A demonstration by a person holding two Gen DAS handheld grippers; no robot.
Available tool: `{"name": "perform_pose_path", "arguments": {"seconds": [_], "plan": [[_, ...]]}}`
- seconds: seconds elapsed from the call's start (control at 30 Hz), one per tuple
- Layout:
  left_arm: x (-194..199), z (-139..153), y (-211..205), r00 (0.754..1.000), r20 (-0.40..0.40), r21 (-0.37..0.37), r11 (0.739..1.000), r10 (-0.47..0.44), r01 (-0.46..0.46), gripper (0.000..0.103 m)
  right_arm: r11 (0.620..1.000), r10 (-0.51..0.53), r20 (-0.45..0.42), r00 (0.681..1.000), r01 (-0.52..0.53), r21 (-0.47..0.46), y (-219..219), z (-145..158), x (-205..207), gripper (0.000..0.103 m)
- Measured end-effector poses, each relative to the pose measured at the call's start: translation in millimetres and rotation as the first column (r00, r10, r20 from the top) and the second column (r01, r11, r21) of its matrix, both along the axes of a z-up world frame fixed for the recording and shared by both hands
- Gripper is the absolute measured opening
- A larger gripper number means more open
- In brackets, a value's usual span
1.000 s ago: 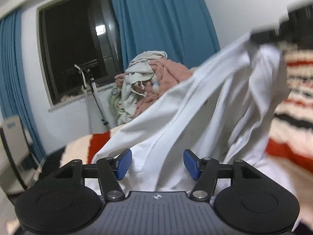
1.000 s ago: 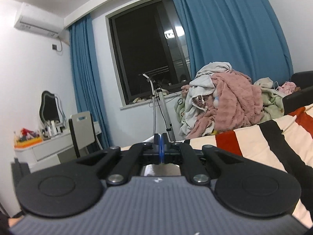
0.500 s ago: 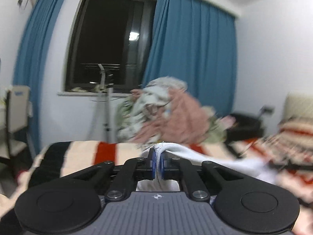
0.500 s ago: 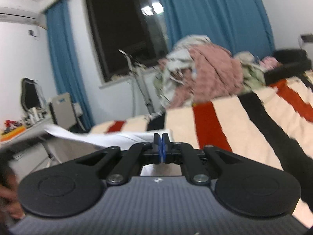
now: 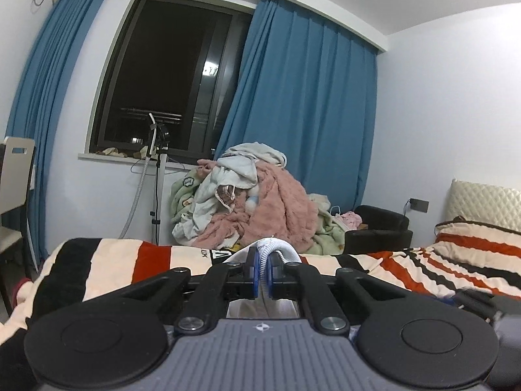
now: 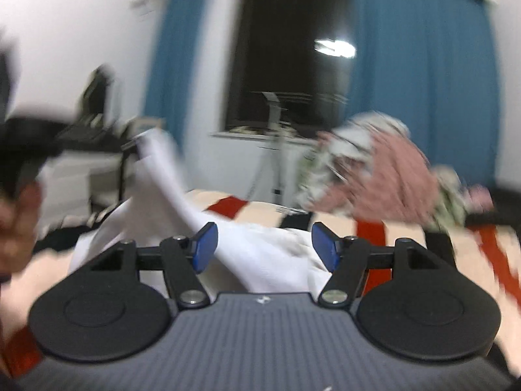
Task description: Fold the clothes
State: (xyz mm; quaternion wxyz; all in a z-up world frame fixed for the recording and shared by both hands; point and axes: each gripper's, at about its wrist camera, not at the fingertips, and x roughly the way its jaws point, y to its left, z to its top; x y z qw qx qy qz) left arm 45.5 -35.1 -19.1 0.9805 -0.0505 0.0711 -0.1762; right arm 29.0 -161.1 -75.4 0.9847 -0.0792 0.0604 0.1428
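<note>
A white garment (image 6: 260, 260) lies bunched on the striped bed (image 6: 374, 228) and rises to the upper left, where the other gripper holds it up. In the left wrist view my left gripper (image 5: 262, 265) is shut on a rolled white edge of the garment (image 5: 276, 249), which loops over the blue pads. In the blurred right wrist view my right gripper (image 6: 263, 247) has its jaws opening. The white cloth lies between and below the blue pads (image 6: 205, 249), and they do not press on it.
A heap of pink, green and white laundry (image 5: 254, 205) sits at the far side of the bed under blue curtains (image 5: 309, 114). A stand (image 5: 158, 179) rises before the dark window. A pillow (image 5: 478, 238) lies at right. A hand (image 6: 16, 215) shows at the left edge.
My left gripper closed on the white garment's edge and rose with it. My right gripper, shut on the garment before, has opened its jaws and swung toward the cloth on the bed.
</note>
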Motion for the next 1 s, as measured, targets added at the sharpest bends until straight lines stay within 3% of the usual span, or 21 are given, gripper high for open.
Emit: {"name": "perform_pose_path", "arguments": {"seconds": [0.13,0.23,0.33,0.43,0.53,0.6,0.67,0.77,0.87,0.97,1.0], "plan": [[-3.7,-2.6,-4.6,1.0,0.005,0.019,1.0,0.023,-0.023,0.005,0.993,-0.074,-0.044,0.996,0.07,-0.096,32.8,-23.1,26.5,0.065],[-1.1,-8.0,-8.4,0.996,-0.014,0.054,0.995,0.09,-0.089,0.005,0.971,-0.238,-0.076,0.968,0.239,0.0,10.2,-24.0,45.0,0.065],[8.9,-14.8,-6.9,0.992,-0.057,0.046,0.993,0.114,-0.112,0.004,0.889,-0.37,-0.191,0.909,0.406,0.21,-41.8,-18.4,52.8,0.067],[15.6,-20.2,-8.2,0.987,-0.062,0.057,0.988,0.145,-0.142,0.004,0.813,-0.355,-0.358,0.864,0.474,0.338,-80.7,-28.0,62.3,0.069],[17.3,-18.9,-3.2,0.984,-0.068,0.034,0.986,0.165,-0.163,0.004,0.796,-0.341,-0.499,0.797,0.527,0.299,-95.1,-45.6,71.3,0.07],[17.2,-17.8,0.2,0.983,-0.077,0.021,0.986,0.168,-0.167,0.004,0.782,-0.316,-0.528,0.788,0.532,0.326,-98.9,-50.5,71.3,0.07],[14.7,-17.8,2.9,0.981,-0.088,0.012,0.985,0.171,-0.171,0.004,0.783,-0.362,-0.444,0.819,0.526,0.331,-94.1,-37.9,64.5,0.069],[11.5,-19.8,8.7,0.978,-0.123,-0.006,0.986,0.167,-0.169,0.004,0.825,-0.443,-0.181,0.878,0.478,0.3,-75.4,-10.3,41.0,0.069],[13.1,-25.0,11.6,0.976,-0.168,-0.01,0.99,0.14,-0.144,0.007,0.854,-0.453,0.005,0.891,0.433,0.289,-63.2,6.0,21.2,0.069],[16.8,-31.1,6.1,0.974,-0.189,0.021,0.992,0.123,-0.121,0.018,0.872,-0.445,0.084,0.892,0.41,0.267,-58.2,10.2,12.6,0.069],[18.4,-33.2,3.6,0.974,-0.196,0.035,0.993,0.116,-0.111,0.028,0.878,-0.438,0.098,0.894,0.403,0.258,-56.5,10.9,13.5,0.069]]}}
